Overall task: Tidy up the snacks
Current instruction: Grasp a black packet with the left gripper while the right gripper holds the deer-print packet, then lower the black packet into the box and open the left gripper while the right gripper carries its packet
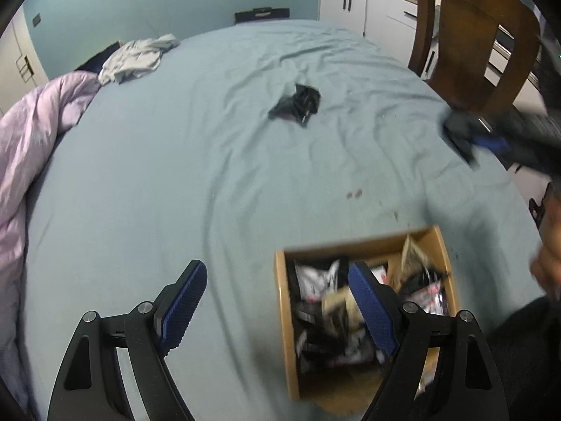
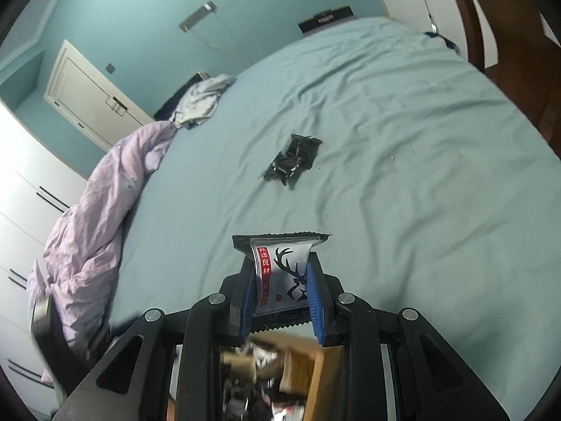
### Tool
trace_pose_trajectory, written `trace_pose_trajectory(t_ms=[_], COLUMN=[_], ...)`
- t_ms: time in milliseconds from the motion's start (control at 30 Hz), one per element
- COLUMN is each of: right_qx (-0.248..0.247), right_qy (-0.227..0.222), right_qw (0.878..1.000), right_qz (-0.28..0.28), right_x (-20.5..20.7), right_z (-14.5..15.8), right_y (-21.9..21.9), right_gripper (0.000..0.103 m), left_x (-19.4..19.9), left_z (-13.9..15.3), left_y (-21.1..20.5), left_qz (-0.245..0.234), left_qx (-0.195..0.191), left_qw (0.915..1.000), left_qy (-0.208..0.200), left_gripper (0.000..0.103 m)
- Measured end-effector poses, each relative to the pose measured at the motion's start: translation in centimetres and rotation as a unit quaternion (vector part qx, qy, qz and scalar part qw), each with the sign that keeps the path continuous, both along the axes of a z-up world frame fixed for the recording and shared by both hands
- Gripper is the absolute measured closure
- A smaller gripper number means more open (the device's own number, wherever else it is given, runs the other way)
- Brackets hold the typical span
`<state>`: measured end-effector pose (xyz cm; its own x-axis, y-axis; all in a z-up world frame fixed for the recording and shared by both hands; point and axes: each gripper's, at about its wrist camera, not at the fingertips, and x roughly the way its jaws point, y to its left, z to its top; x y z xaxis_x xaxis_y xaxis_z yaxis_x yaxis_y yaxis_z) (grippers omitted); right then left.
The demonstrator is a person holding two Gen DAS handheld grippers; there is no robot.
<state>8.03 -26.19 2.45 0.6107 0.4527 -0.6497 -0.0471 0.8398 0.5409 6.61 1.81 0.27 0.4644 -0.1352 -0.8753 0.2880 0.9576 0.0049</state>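
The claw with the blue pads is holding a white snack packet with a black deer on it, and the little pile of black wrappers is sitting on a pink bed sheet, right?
Almost. The right gripper does clamp the white snack packet with the black deer, but the pile of black wrappers lies on a pale blue-green bed sheet, not pink. The right wrist view shows it; only the crumpled quilt beside it is pinkish-lilac.

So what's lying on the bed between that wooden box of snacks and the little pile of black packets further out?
Nothing but bare, wrinkled blue sheet between the wooden box and the black packets, seen from the left wrist view.
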Motion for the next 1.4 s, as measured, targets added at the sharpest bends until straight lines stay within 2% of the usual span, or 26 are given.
trace_pose_trajectory(t_ms=[133, 200, 367, 467, 667, 733, 800, 833, 900, 1067, 1167, 1367, 1400], right_qx=[-0.01, -0.022, -0.035, -0.029, -0.033, -0.027, -0.029, -0.031, -0.026, -0.025, -0.042, -0.07, -0.078], right_qy=[-0.006, 0.0, 0.019, 0.038, 0.052, 0.056, 0.056, 0.055, 0.052, 0.04, 0.024, -0.012, -0.018], right_qw=[0.999, 0.999, 0.998, 0.998, 0.997, 0.997, 0.997, 0.997, 0.997, 0.997, 0.996, 0.993, 0.993], right_qz=[-0.031, -0.042, -0.046, -0.045, -0.039, -0.037, -0.037, -0.039, -0.043, -0.061, -0.07, -0.089, -0.091], right_x=[-2.7, -2.7, -0.7, 0.5, 2.7, 3.2, 3.5, 3.7, 3.5, 3.1, 2.4, -0.8, -1.6], right_z=[-0.9, -1.5, -3.3, -4.3, -5.7, -6.1, -6.3, -6.4, -6.6, -6.5, -5.8, -3.8, -3.4], right_y=[-1.5, -1.5, -1.2, -1.0, -0.8, -0.8, -0.8, -0.9, -1.3, -1.6, -1.3, -0.8, -0.7], right_gripper=[0.078, 0.078, 0.078, 0.078, 0.078, 0.078, 0.078, 0.078, 0.078, 0.078, 0.078, 0.078, 0.078], left_x=[4.7, 7.8, 16.8, 21.5, 27.1, 28.2, 28.7, 28.7, 28.3, 24.7, 20.8, 10.0, 9.3], left_z=[-0.2, -0.7, -3.3, -5.7, -9.6, -10.3, -11.0, -11.2, -10.7, -7.7, -4.7, 1.8, 2.4], left_y=[-1.6, -2.6, -6.1, -8.0, -10.8, -11.1, -10.9, -10.7, -10.3, -8.6, -7.3, -3.7, -3.4], left_qz=[-0.018, -0.026, -0.031, -0.021, -0.017, -0.009, -0.003, 0.002, 0.005, 0.012, 0.007, -0.011, -0.015], left_qx=[0.004, 0.002, 0.0, 0.026, 0.049, 0.046, 0.025, 0.02, 0.016, 0.011, 0.006, -0.021, -0.027], left_qw=[0.9998, 0.9995, 0.9979, 0.9966, 0.9926, 0.9927, 0.9915, 0.9914, 0.993, 0.9956, 0.9975, 0.9987, 0.9986], left_qy=[0.01, 0.02, 0.057, 0.076, 0.11, 0.111, 0.128, 0.13, 0.117, 0.093, 0.07, 0.046, 0.043], left_gripper=[0.019, 0.019, 0.019, 0.019, 0.02, 0.029, 0.059, 0.059, 0.069, 0.07, 0.07, 0.07, 0.07])
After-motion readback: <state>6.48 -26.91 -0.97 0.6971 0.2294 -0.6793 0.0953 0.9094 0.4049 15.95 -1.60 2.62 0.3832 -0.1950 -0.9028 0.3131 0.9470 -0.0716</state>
